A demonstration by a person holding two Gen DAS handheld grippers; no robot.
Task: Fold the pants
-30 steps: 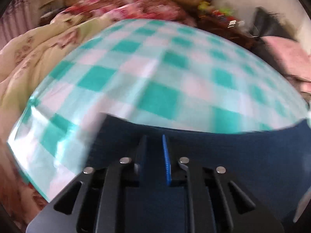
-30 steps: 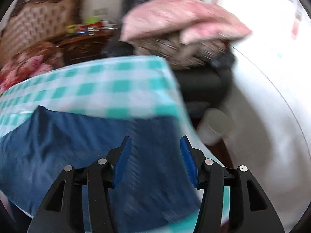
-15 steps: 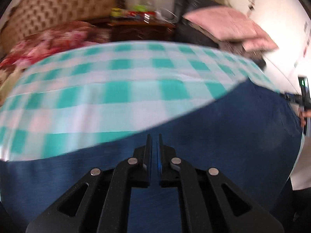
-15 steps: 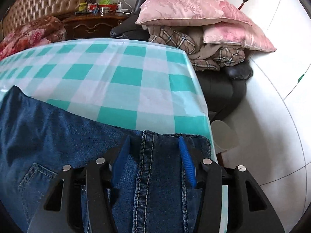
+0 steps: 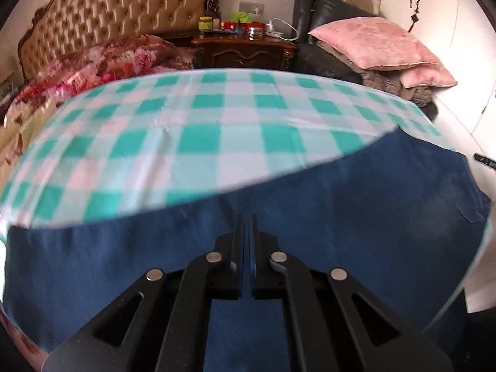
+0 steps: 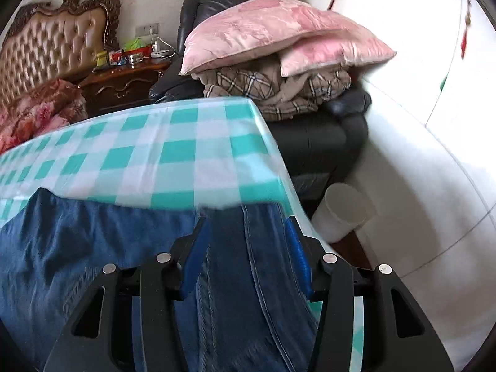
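Left wrist view: the left gripper (image 5: 245, 226), jaws pressed together, hangs over the jeans (image 5: 356, 204) spread on the checked tablecloth (image 5: 198, 142) (whether it pinches denim is unclear).

Right wrist view: the right gripper (image 6: 246, 238) gapes wide astride the jeans' seam (image 6: 252, 260); close it squarely before lifting.

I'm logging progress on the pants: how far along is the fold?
Early. Done: the jeans lie spread along the near edge of the checked tablecloth. In hand: the left tongs are shut above the denim; the right tongs are open around a seamed edge. Left: no finished fold shows.
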